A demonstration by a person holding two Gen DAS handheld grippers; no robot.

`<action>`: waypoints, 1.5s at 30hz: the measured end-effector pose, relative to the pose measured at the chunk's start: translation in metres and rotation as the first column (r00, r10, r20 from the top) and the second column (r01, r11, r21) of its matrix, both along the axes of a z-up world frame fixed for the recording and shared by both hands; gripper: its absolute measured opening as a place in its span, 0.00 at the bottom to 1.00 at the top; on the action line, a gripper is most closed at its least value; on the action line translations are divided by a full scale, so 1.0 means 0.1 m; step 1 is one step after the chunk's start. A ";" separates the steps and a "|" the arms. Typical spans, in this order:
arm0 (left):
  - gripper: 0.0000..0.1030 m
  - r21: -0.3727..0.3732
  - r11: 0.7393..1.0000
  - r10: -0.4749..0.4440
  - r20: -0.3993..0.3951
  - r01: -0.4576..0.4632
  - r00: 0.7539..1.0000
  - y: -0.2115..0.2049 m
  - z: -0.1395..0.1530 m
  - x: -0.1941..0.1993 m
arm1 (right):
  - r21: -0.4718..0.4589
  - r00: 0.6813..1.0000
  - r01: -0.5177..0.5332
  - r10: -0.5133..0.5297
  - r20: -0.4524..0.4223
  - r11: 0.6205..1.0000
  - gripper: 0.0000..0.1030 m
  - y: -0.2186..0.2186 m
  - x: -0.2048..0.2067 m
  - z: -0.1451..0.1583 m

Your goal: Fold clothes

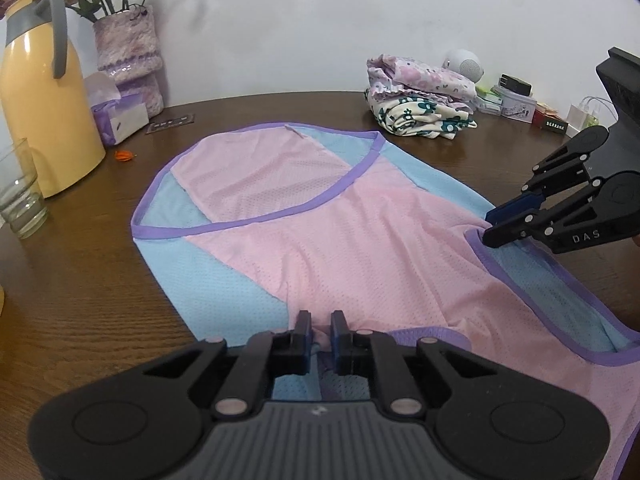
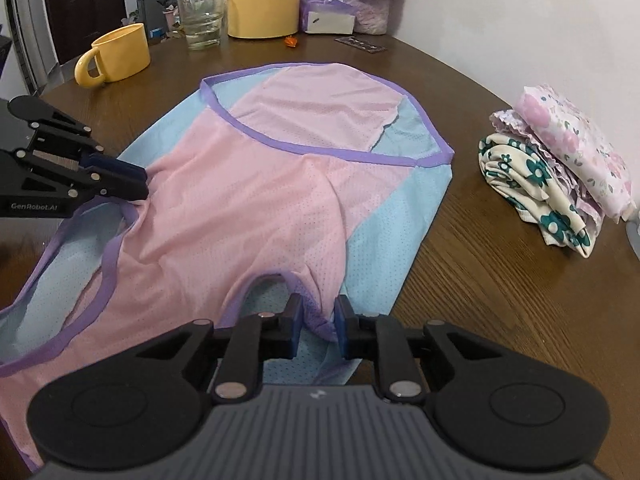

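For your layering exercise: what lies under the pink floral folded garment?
A cream garment with green flowers lies under the pink floral garment, on the wooden table. Anything beneath the pile is hidden.

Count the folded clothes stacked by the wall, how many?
2: a green-flowered piece at the bottom and a pink-flowered piece on top of it. More could be hidden inside the stack.
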State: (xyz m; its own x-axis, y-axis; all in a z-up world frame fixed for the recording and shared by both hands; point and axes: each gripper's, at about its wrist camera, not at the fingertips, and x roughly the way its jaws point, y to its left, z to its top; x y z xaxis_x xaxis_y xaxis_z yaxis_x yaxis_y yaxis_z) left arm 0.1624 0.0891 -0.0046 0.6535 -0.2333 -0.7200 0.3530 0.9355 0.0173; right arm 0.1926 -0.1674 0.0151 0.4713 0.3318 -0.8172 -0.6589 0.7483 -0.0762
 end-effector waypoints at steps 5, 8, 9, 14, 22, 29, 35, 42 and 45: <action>0.16 0.025 1.000 -0.006 0.002 0.006 1.000 0.03 0.02 -0.05 | -0.015 1.000 0.006 -0.006 0.003 1.000 0.17 0.00 0.00 0.01; 0.46 -0.025 1.000 0.016 0.042 -0.015 0.999 0.09 0.13 -0.16 | 0.076 1.000 0.022 -0.023 0.017 0.997 0.19 -0.06 -0.08 0.15; 0.53 -0.049 0.999 0.024 0.069 -0.021 0.997 0.12 0.20 -0.22 | 0.107 0.999 0.025 -0.028 0.023 0.994 0.27 -0.07 -0.12 0.20; 1.00 -0.150 0.985 0.104 0.141 -0.082 0.985 0.32 0.46 -0.53 | 0.178 0.996 -0.007 -0.008 0.084 0.984 0.76 -0.04 -0.54 0.50; 1.00 -0.199 0.957 0.234 0.094 -0.212 0.968 0.69 0.49 -0.81 | 0.250 0.997 -0.076 0.076 0.010 0.965 1.00 0.37 -1.13 0.53; 1.00 -0.214 0.933 0.309 0.070 -0.288 0.948 1.04 0.43 -0.96 | 0.271 0.973 -0.153 0.192 -0.127 0.951 0.52 0.78 -1.51 0.48; 1.00 -0.224 0.938 0.284 0.057 -0.265 0.957 1.10 0.37 -0.99 | 0.220 0.949 -0.184 0.232 -0.215 0.958 0.27 1.03 -1.75 0.39; 1.00 -0.228 0.946 0.247 0.047 -0.231 0.968 1.12 0.30 -0.97 | 0.100 0.966 -0.115 0.135 -0.221 0.988 0.25 1.26 -1.80 0.13; 1.00 -0.221 0.946 0.249 0.024 -0.237 0.968 1.16 0.27 -0.83 | 0.058 0.972 -0.103 0.113 -0.204 0.993 0.25 1.35 -1.82 0.08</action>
